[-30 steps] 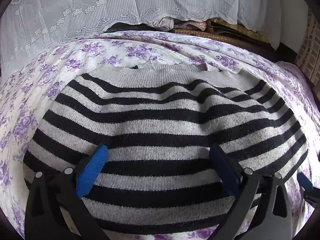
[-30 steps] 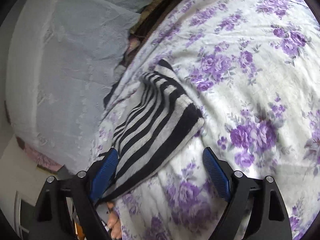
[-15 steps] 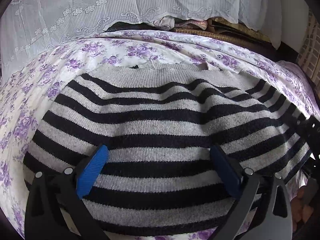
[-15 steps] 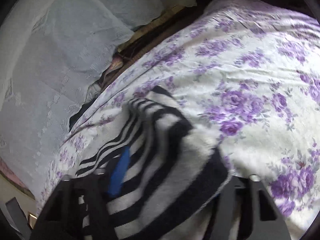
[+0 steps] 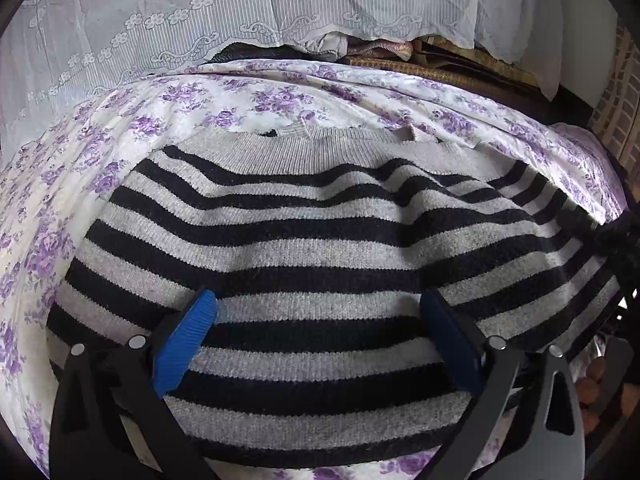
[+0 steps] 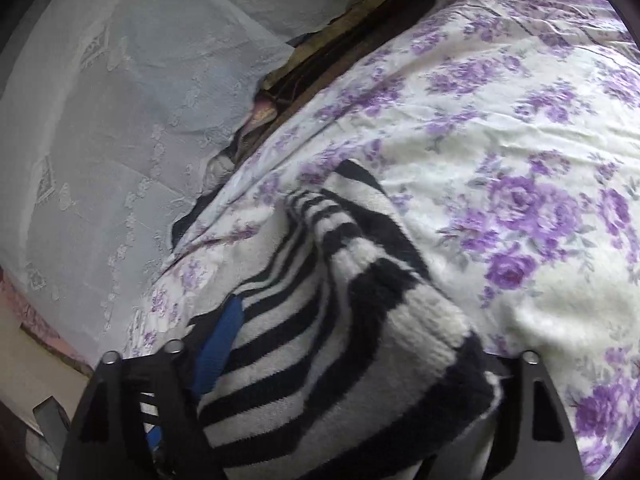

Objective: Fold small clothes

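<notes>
Striped sweater [image 5: 312, 248] lies flat on the bed [image 5: 280, 96], stripes running left-right across frame, collar at top. Left hand-held gripper [image 5: 320, 340] spread wide above it, gripping nothing. Right hand-held gripper [image 6: 360, 364] jaws opening, sweater edge bunched between them. No legible writing.

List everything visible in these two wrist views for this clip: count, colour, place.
Sweater: one, grey with black stripes, flat on the bed; its right edge bunches between the right gripper's fingers.
Bedsheet: one, white with purple flowers, covering the bed under the sweater.
Lace curtain: one, white, hanging behind the bed.
Heap of fabrics: several, mixed dull colours, in the gap between curtain and bed.
Left gripper: one, black with blue pads, open, spread over the sweater's lower part.
Right gripper: one, black with blue pads, jaws opening, sweater between them.
</notes>
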{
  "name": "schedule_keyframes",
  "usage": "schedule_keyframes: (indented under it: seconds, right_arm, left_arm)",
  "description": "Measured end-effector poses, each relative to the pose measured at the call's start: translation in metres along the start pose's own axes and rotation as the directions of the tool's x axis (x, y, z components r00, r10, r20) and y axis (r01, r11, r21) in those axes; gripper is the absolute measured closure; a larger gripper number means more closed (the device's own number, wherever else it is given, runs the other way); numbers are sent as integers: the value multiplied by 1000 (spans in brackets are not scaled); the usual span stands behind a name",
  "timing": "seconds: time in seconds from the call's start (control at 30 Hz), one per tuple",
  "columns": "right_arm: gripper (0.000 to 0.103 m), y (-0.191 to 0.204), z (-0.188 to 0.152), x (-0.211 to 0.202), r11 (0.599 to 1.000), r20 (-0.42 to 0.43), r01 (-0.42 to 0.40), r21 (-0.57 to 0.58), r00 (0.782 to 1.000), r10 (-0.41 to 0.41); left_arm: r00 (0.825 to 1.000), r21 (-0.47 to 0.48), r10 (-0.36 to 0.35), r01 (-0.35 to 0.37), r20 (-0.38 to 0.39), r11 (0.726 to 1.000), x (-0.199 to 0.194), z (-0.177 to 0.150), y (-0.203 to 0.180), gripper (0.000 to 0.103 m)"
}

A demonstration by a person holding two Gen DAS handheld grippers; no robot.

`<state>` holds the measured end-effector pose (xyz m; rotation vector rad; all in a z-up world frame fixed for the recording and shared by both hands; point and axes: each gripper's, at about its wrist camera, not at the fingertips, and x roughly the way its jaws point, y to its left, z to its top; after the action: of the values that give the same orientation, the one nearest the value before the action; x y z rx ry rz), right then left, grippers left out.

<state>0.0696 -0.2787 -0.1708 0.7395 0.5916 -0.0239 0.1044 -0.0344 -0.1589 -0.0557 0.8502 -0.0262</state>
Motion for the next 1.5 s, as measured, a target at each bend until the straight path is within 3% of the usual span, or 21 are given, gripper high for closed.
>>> schedule_keyframes:
  seconds: [0.17,0.27,0.3,0.33,0.4,0.43,0.63,0.73,0.87,1.03,1.1,1.3,1.5]
  right_arm:
    - [13,7,3,8,999,-50,11,-38,999,-12]
    - [18,3,6,8,1000,-69,-4,-27,998,2]
    - [26,3,6,8,1000,-68,6,-29,998,-8]
    - [42,0,5,7,1000,-57,16,-18,998,-17]
    - [66,-16,6,5,997,-20,25,79,1000,-24]
    - [72,-23,6,4,993,-7,11,120,1000,-11]
    - [74,-23,8,8,995,-22,14,103,1000,-12]
    - [78,-25,11,9,992,-44,13,124,999,-8]
    - [81,-9,13,9,990,-47,74,120,997,-69]
    - [83,19,14,5,982,8,113,151,993,-115]
    - [83,32,12,3,982,32,110,150,993,-116]
    - [83,87,3,-2,996,106,92,10,990,-93]
    - [83,117,-7,-10,985,144,52,-163,989,-29]
  left_arm:
    - [1000,3,3,-3,1,1000,0,0,-1,4]
    - [1000,3,3,-3,0,1000,0,0,0,4]
    - [1000,3,3,-3,0,1000,0,0,0,4]
    - [1000,3,3,-3,1,1000,0,0,0,4]
    - [1000,3,3,-3,0,1000,0,0,0,4]
    - [1000,3,3,-3,0,1000,0,0,-1,4]
    - [1000,-22,-14,14,2,1000,-6,2,5,4]
    - [999,-60,32,-31,8,998,-18,8,21,4]
    - [996,-86,76,-80,-48,993,-20,11,58,4]
    - [986,-110,151,-158,-70,981,-18,10,96,5]
    - [987,-154,132,-146,-96,977,-12,10,106,5]
    - [990,-269,69,-101,-125,958,-6,12,133,5]
    - [989,-253,81,-110,-124,961,-6,13,132,5]
